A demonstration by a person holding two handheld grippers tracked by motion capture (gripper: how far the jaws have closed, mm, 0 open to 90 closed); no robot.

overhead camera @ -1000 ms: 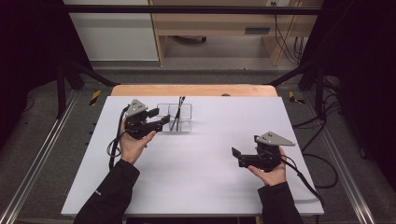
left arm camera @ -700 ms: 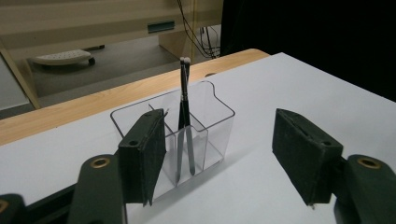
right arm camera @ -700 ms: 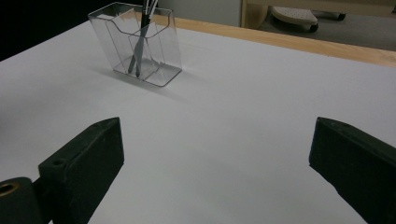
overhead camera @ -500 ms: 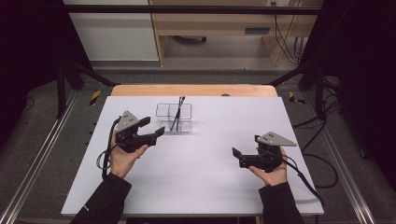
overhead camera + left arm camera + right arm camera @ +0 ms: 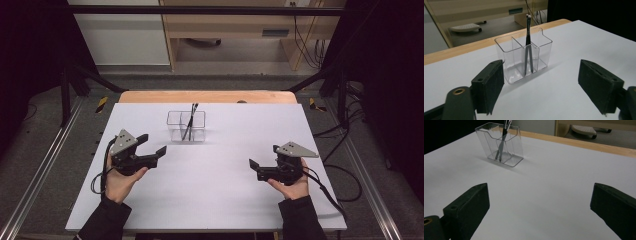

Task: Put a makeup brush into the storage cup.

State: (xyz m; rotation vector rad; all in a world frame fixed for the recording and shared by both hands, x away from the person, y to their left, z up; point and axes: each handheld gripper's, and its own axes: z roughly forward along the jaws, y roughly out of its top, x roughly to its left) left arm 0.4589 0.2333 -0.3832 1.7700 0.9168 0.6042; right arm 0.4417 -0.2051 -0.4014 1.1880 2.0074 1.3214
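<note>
A white surface [image 5: 215,190] with a wooden strip along its far edge carries a clear divided organizer [image 5: 186,125] near the far middle, standing upright with dark pens [image 5: 190,120] inside.

The left gripper [image 5: 153,145] and right gripper [image 5: 253,170] are both matt black, each topped by a grey three-cornered plate with small dark screw holes. The jaws are thick, blocky black pads with a rough surface; a brass-coloured ring sits at the base of one jaw. A black cable loops from each gripper. Both sleeves are black and long.
</note>
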